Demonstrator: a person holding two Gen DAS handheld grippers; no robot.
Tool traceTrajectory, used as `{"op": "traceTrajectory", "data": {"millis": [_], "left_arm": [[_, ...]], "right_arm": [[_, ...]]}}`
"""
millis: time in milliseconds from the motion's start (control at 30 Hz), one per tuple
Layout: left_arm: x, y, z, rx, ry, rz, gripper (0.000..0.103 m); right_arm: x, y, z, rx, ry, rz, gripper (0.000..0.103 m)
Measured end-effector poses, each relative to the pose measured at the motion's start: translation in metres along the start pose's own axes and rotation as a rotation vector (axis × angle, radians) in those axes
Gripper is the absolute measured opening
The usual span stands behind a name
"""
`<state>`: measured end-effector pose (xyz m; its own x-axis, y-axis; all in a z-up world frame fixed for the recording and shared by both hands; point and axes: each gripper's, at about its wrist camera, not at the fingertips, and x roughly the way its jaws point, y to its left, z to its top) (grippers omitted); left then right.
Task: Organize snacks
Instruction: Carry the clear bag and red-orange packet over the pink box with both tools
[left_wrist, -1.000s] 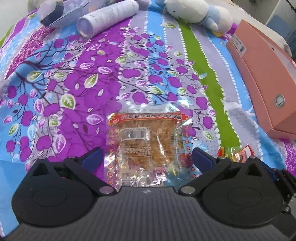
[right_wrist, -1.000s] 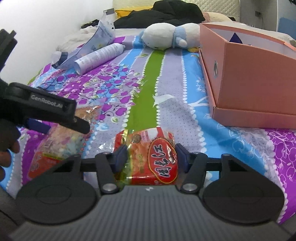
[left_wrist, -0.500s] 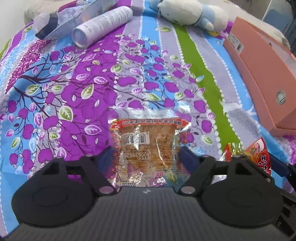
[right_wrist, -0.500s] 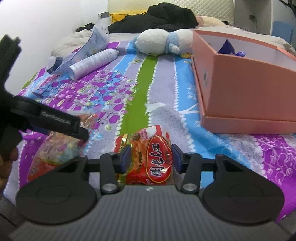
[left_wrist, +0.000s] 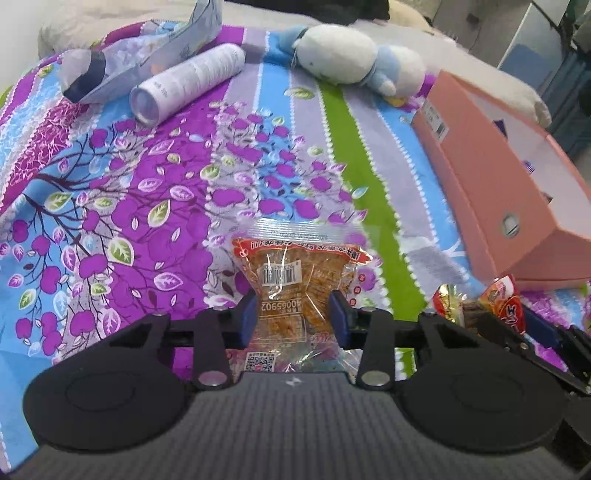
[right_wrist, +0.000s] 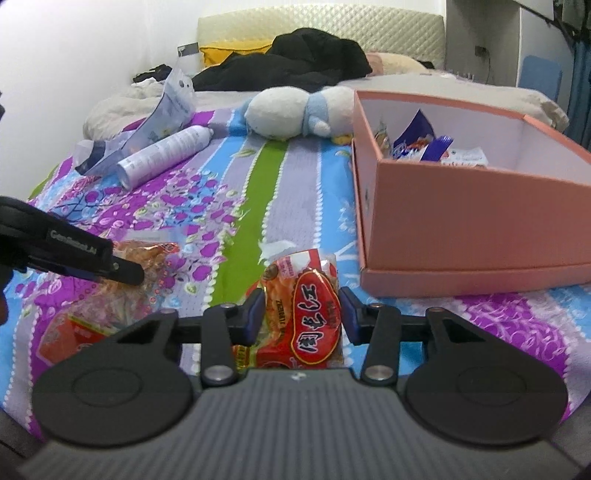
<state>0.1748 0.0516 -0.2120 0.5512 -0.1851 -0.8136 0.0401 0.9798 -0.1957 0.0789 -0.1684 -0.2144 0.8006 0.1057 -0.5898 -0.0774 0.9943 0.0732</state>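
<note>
A clear packet of brown fried snack (left_wrist: 295, 269) stands pinched at its waist between the blue pads of my left gripper (left_wrist: 293, 314), whose jaws are closing on it just above the flowered bedspread (left_wrist: 147, 206). In the right wrist view a red snack packet (right_wrist: 310, 295) is squeezed between the pads of my right gripper (right_wrist: 302, 314), jaws also closing. That red packet (left_wrist: 506, 302) shows at the lower right of the left wrist view. The pink cardboard box (right_wrist: 461, 229) lies to the right, open, with several wrapped snacks inside.
A white spray bottle (left_wrist: 188, 85) and a silvery pouch (left_wrist: 147, 66) lie at the far left of the bed. A white and blue plush toy (left_wrist: 351, 59) rests beyond the green stripe. Black clothing (right_wrist: 288, 62) is heaped by the headboard.
The left jaws went from wide apart to pinching the clear packet. The right jaws tightened on the red packet. Both packets rose off the bedspread, and the box's inside came into view.
</note>
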Motion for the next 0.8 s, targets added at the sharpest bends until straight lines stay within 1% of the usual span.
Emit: {"op": "traceTrajectory", "data": {"millis": [233, 500, 800], "left_arm": [[-0.035, -0.004, 0.013, -0.012, -0.062, -0.032, 0.046], [-0.069, -0.018, 0.032, -0.006, -0.131, -0.080, 0.046], [-0.091, -0.046, 0.041, 0.029, -0.168, -0.151, 0.046]], "right_arm": [[-0.019, 0.001, 0.014, -0.005, -0.047, -0.004, 0.044], [-0.040, 0.000, 0.030, -0.003, -0.097, -0.010, 0.044], [-0.063, -0.014, 0.044, 0.014, -0.133, -0.036, 0.044]]}}
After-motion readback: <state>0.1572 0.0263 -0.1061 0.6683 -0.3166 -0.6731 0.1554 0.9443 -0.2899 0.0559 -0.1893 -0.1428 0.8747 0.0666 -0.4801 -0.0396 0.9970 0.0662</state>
